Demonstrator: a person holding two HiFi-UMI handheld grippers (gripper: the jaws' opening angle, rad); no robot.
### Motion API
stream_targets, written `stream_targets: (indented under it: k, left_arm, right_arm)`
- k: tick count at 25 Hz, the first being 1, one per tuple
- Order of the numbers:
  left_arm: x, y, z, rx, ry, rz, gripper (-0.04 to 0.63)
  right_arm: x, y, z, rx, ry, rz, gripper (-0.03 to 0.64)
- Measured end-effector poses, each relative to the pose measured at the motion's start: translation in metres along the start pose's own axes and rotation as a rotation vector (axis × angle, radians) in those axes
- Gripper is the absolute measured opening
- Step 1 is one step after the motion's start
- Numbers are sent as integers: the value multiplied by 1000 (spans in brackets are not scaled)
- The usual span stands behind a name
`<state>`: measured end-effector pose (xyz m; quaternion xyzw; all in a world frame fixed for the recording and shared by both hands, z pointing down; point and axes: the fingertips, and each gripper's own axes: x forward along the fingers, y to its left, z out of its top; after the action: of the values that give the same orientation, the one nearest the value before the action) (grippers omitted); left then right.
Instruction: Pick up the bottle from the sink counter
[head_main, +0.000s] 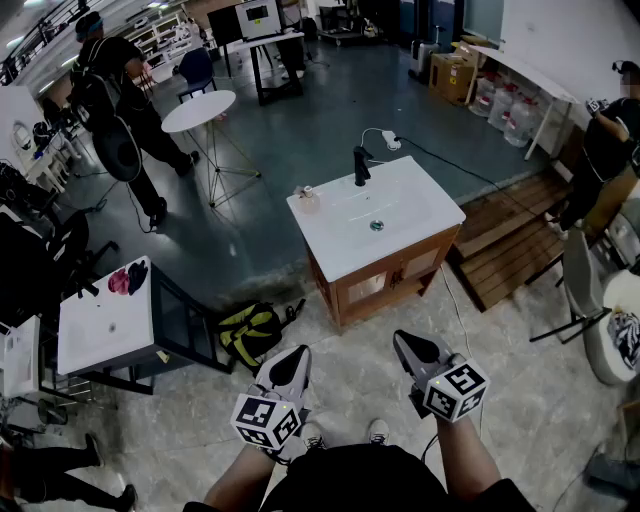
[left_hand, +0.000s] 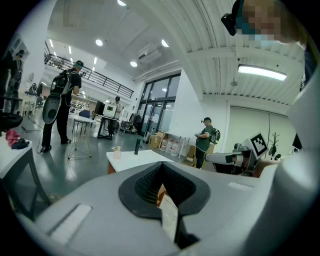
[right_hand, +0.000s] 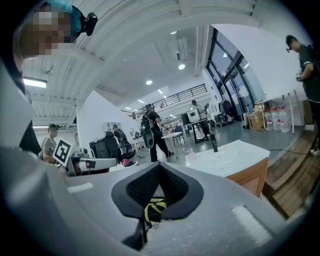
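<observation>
Floor (head_main: 300, 90) – polished grey-blue concrete farther off, pale speckled tile nearer the person.

Wooden decking (head_main: 510, 235) – slatted brown boards, lying just right of the bench.

Bench (head_main: 425, 210) – a smooth white rectangular sink top on a brown wooden cabinet, standing well ahead of both grippers with a stretch of tile between.

Second white top (head_main: 100, 320) – flat, on a dark frame at the left, with a red and dark cloth (head_main: 127, 280) on its far edge.

Two people – one with a backpack (head_main: 120, 90) at far left, another (head_main: 608, 140) at far right, both well apart from the bench.

Round table (head_main: 198, 110) – white disc on thin crossed legs, behind and left of the bench.

Bag (head_main: 250, 332) – yellow and black, soft, slumped on the tile near the bench's left front corner.

Left hand-held gripper (head_main: 297, 355) – grey shell, ribbed black pads, marker cube behind; jaws together, holding nothing.

Right hand-held gripper (head_main: 408, 343) – same build; jaws closed together, likewise empty.

Faucet (head_main: 361, 165) – matt black, upright, at the middle of the bench's back edge.

Bottle (head_main: 308, 197) – small, pale, translucent, upright on the bench's back left corner, left of the faucet and apart from it, untouched by either gripper.

Drain (head_main: 376, 226) – small dark round fitting in the basin.
</observation>
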<state>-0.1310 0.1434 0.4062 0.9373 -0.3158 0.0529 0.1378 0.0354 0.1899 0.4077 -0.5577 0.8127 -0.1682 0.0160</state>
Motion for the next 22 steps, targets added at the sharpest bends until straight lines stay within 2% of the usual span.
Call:
stream_targets:
  k: [7, 12, 22]
  left_arm:
    - [-3, -5, -3, -3, -4, 2, 3]
    - [-5, -10, -6, -15, -3, 4, 3]
    - [1, -20, -18, -24, 11, 33, 3]
  right_arm:
    - [-4, 0, -2, -4, 2, 2, 2]
    - [-8, 6, 2, -73, -15, 10, 2]
    - [-18, -13, -2, -46, -10, 14, 2]
